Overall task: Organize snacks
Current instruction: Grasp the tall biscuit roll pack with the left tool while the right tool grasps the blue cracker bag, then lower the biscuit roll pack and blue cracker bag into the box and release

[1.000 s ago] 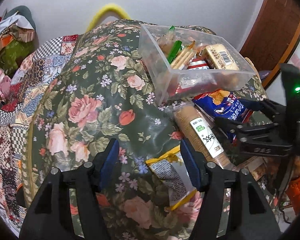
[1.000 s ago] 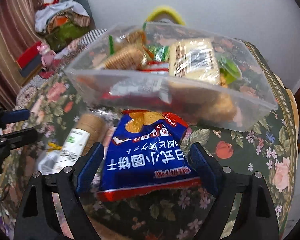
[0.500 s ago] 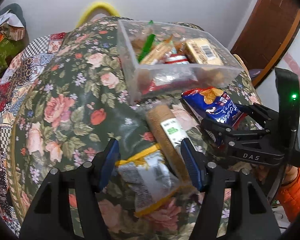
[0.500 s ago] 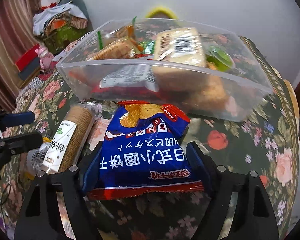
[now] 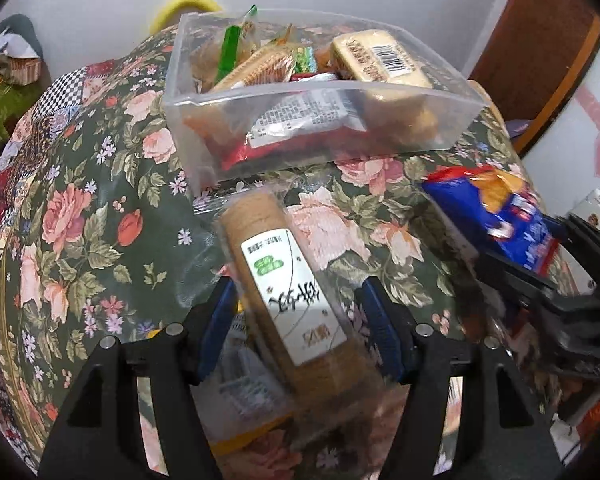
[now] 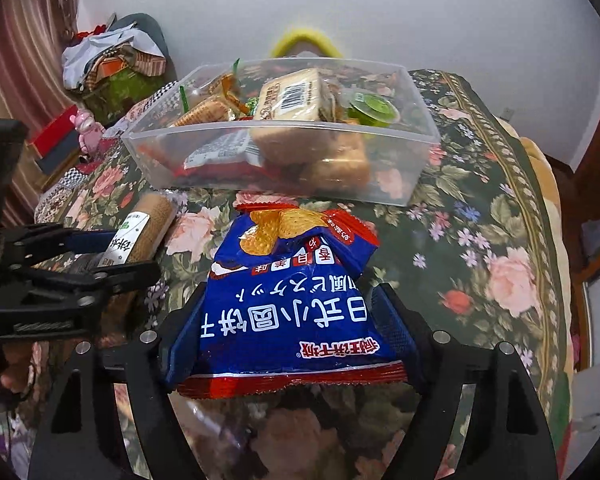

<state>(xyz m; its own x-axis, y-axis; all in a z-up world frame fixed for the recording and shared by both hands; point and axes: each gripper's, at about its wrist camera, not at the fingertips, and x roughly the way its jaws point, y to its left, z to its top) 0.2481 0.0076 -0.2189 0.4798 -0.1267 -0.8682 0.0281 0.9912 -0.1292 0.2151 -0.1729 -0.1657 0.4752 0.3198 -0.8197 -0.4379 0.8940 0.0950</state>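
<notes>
A clear plastic bin (image 5: 440, 128) full of snacks stands on the floral tablecloth; it also shows in the right wrist view (image 6: 412, 184). My right gripper (image 6: 290, 312) is shut on a blue and red cracker bag (image 6: 292, 304) and holds it lifted in front of the bin; the bag shows at the right of the left wrist view (image 5: 504, 216). My left gripper (image 5: 300, 300) is open, its fingers on either side of a brown biscuit roll with a white label (image 5: 284, 280), which also shows in the right wrist view (image 6: 140, 232). A yellow-edged packet (image 5: 244, 392) lies under the roll.
The floral tablecloth (image 5: 92, 208) covers the round table. A pile of clothes (image 6: 112, 64) and a pink toy (image 6: 86, 128) lie beyond the table on the left. A brown door (image 5: 540, 40) stands at the right. A yellow hoop (image 6: 304, 40) rises behind the bin.
My left gripper has moved right and forward, from the yellow-edged packet to astride the biscuit roll. My right gripper has closed on the blue bag and lifted it back from the bin.
</notes>
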